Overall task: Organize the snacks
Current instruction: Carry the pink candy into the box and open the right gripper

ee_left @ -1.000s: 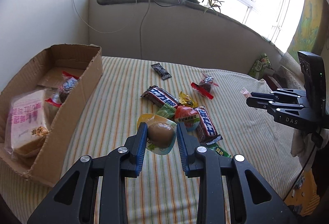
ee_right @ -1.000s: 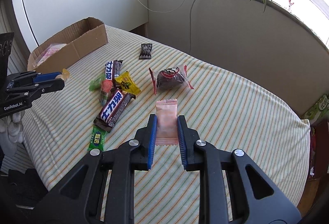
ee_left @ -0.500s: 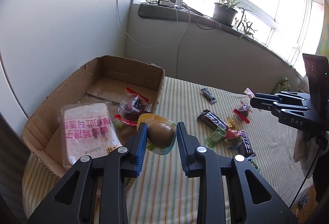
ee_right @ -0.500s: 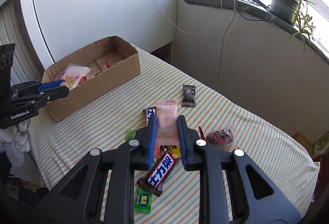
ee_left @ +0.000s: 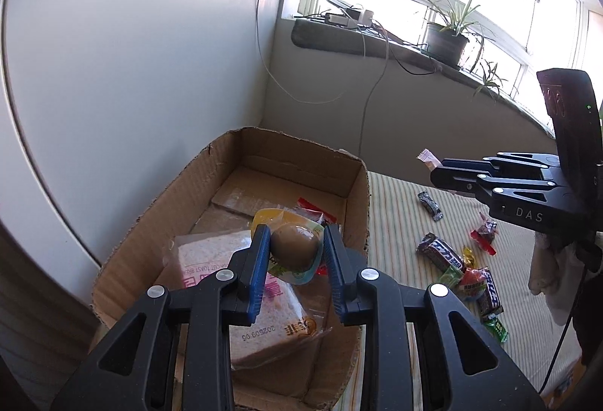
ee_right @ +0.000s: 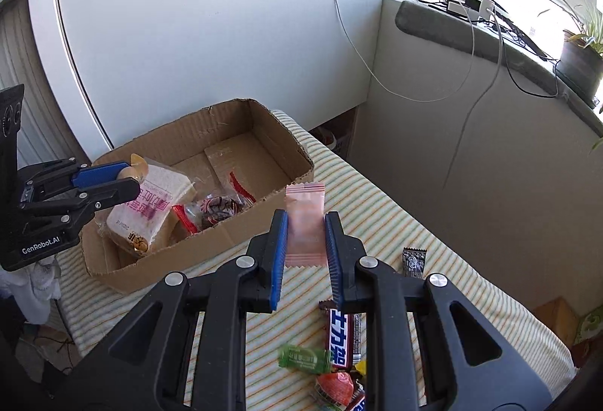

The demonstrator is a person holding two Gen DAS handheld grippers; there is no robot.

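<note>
Cardboard box [ee_right: 297, 151] with bread [ee_right: 150, 207]; left claw [ee_left: 296, 249] gripping egg pack [ee_left: 294, 247], right claw [ee_right: 305, 241] pink sachet [ee_right: 304, 218].

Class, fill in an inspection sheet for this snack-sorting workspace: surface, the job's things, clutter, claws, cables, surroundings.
Surface: striped cloth covers the table.
Job's things: cardboard box holds a bagged bread slice and a dark red-ended candy. Loose on the cloth: a chocolate bar, a green candy, a small black packet.
Clutter: nothing seen.
Claws: left claw grips a packaged egg above the box; right claw grips a pink sachet short of the box.
Cables: white cable hangs from the windowsill.
Surroundings: white wall, windows, potted plant.
</note>
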